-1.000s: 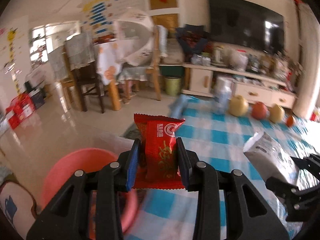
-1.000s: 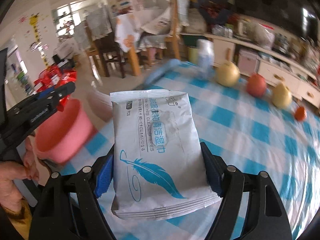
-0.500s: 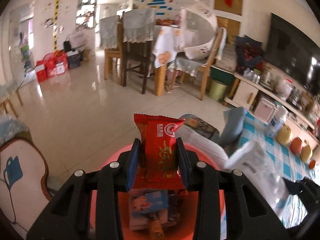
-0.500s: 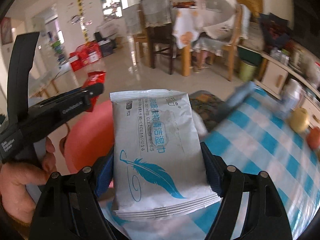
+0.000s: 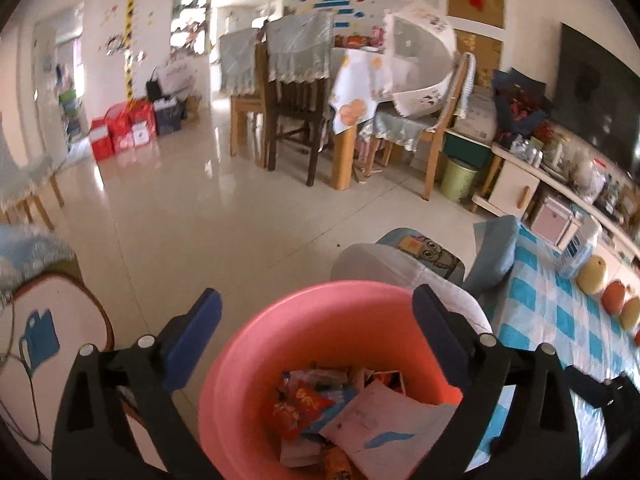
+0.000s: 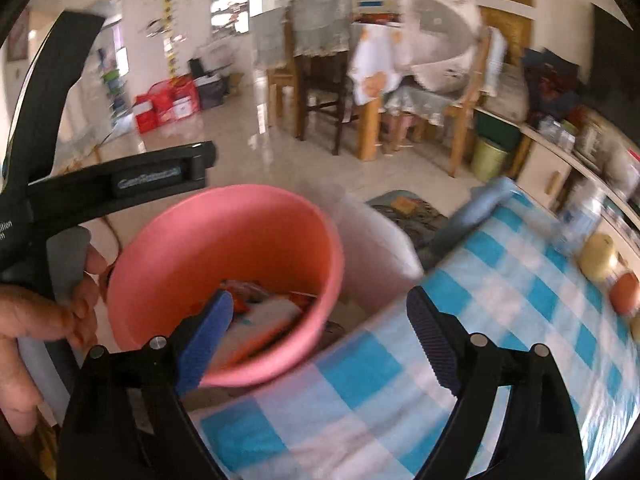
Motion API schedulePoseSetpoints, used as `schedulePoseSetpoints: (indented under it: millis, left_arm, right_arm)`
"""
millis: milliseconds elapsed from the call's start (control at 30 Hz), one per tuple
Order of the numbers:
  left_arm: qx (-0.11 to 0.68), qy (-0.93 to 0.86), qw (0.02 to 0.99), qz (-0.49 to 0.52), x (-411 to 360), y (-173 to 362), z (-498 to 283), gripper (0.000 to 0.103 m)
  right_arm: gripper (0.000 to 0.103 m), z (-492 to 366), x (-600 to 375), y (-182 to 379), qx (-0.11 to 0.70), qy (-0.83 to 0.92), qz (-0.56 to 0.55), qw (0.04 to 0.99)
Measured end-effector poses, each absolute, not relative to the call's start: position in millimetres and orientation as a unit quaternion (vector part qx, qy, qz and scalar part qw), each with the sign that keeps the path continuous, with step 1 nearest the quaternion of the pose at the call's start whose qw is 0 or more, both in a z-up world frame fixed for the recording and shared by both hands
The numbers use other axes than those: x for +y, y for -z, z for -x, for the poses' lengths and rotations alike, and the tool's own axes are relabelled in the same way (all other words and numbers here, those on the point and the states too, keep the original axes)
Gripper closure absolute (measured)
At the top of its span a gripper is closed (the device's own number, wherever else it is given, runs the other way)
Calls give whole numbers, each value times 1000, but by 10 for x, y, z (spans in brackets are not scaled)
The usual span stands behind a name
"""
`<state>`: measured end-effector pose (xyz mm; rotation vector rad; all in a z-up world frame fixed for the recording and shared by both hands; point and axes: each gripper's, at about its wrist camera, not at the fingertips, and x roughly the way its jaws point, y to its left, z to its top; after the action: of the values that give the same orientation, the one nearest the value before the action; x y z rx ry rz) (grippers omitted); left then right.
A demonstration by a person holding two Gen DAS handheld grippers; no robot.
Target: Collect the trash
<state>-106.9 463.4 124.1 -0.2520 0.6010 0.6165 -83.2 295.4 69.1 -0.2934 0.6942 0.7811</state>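
Note:
A pink trash bin [image 5: 256, 352] stands beside the checked table and holds several wrappers. The red snack packet [image 5: 302, 404] and the white wet-wipe pack [image 5: 384, 420] lie inside it. My left gripper [image 5: 316, 320] is open and empty, right above the bin's mouth. In the right wrist view the bin [image 6: 248, 240] is at centre left; my right gripper [image 6: 320, 320] is open and empty over its near rim and the table edge. The left gripper [image 6: 120, 184] shows there at the left, held by a hand.
The blue-and-white checked table [image 6: 480, 320] carries fruit [image 5: 592, 276] and a bottle [image 5: 576, 248] at its far side. A white seat [image 5: 384, 264] stands behind the bin. Dining chairs [image 5: 296, 92], a green waste bin [image 5: 460, 178] and a low cabinet [image 5: 516, 188] stand across the tiled floor.
Both grippers have opened. The red snack packet and the white wet-wipe pack have dropped into the pink bin. Both grippers have shifted left over the bin.

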Motion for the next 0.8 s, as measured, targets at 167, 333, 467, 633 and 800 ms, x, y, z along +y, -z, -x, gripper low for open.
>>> schedulePoseSetpoints:
  millis: [167,333,467,633,800]
  left_arm:
    - [282,-254,921,88,4240,-1345,939,6]
    - [269,-200,940,58,3744,-1436,838,4]
    - [258,-161,952,26,3256,-1491,785,4]
    - [249,-116,961,5,2697,-1532,743,4]
    - [242,-75,967,-17,2142,-1577,761,4]
  right_arm:
    - [15,767,2414,-775,328,-329,104,879]
    - [14,762,1850,-838,330,-285,72,897]
    - [14,809,1433,-923,327,-246,55,911]
    - [11,932,858,-1024,324,-194,25,925]
    - [10,1120,311,-1112,309,-149,8,939]
